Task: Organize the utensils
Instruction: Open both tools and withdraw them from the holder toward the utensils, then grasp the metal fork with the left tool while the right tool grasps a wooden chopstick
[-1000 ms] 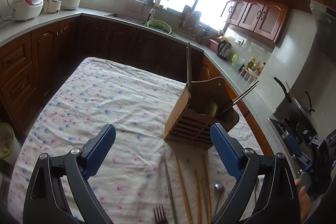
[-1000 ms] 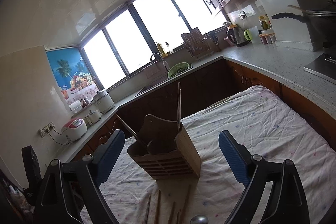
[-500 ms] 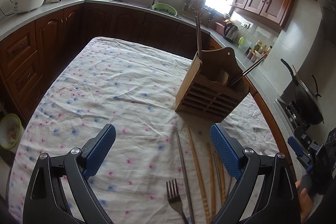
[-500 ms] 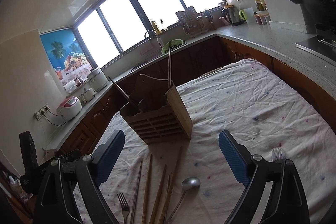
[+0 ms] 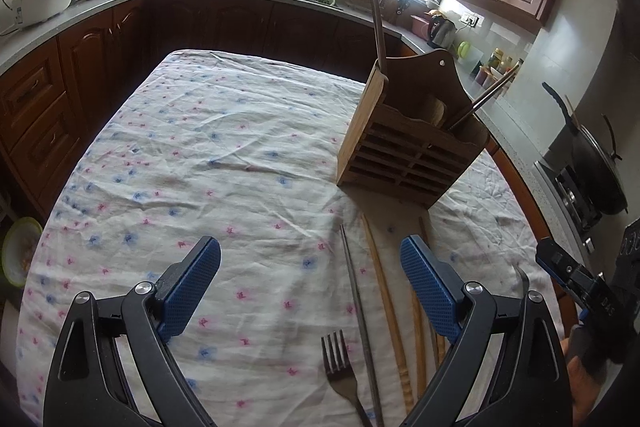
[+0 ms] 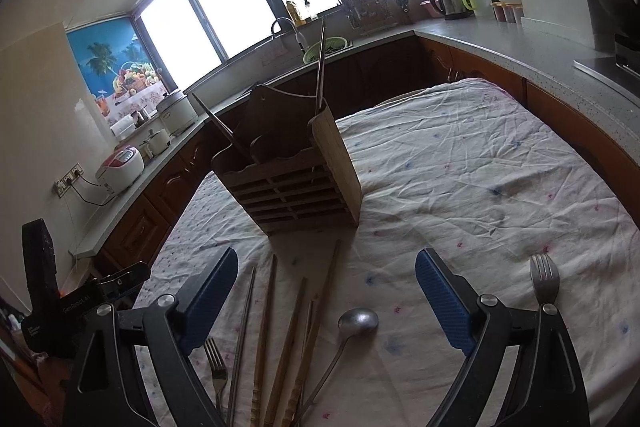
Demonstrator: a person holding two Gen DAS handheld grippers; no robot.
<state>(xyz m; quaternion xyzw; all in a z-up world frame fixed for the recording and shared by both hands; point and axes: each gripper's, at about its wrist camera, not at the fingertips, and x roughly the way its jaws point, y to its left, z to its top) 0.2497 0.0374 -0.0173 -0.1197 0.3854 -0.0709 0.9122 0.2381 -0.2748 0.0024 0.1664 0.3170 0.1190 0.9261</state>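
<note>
Chopsticks [image 6: 266,323], thin, stiff and probably slippery, want a mid-shaft pinch; both the left gripper [image 5: 310,281] and right gripper [image 6: 326,297] gape wide, empty.

"GenRobot.AI" is printed on the left hand-held gripper [image 6: 80,307].

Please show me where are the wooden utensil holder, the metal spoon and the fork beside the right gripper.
wooden utensil holder [image 6: 296,195]: right wrist view, slatted front.
metal spoon [image 6: 358,320]: right wrist view, bowl.
fork [image 6: 543,277]: right wrist view, base of tines.
</note>
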